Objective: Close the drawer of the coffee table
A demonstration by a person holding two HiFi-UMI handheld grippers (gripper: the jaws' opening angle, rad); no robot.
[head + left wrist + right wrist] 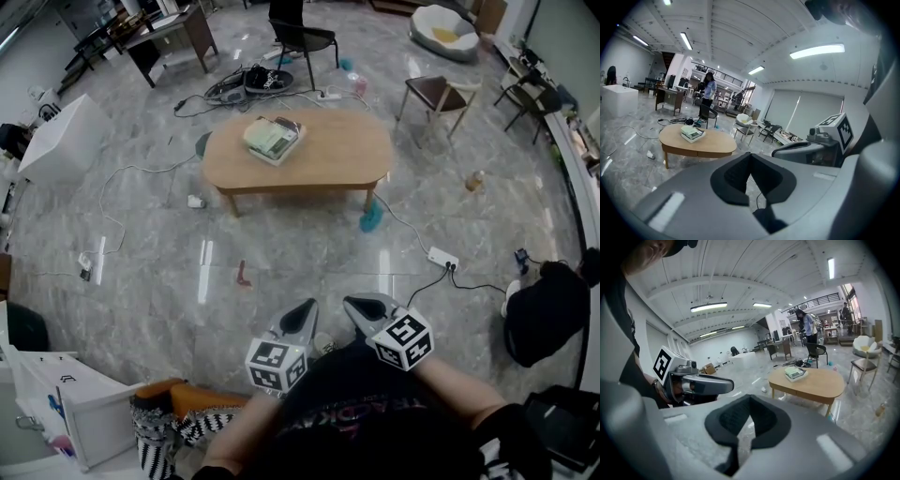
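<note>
The oval wooden coffee table (319, 155) stands some way ahead of me on the marble floor, with a stack of books (273, 139) on top. Its drawer front (806, 392) looks flush with the apron in the right gripper view. My left gripper (304, 311) and right gripper (362, 304) are held side by side close to my body, well short of the table. Both are shut with nothing between the pads. The table also shows in the left gripper view (697, 140), beyond the closed left gripper (750, 154). The right gripper (749, 398) points at the table's right part.
Cables and a power strip (442, 258) lie on the floor around the table. A teal object (371, 217) sits by its right front leg. A wooden chair (436, 94), a black chair (305, 37) and a white cabinet (61, 141) stand farther off. A person (709, 89) stands behind the table.
</note>
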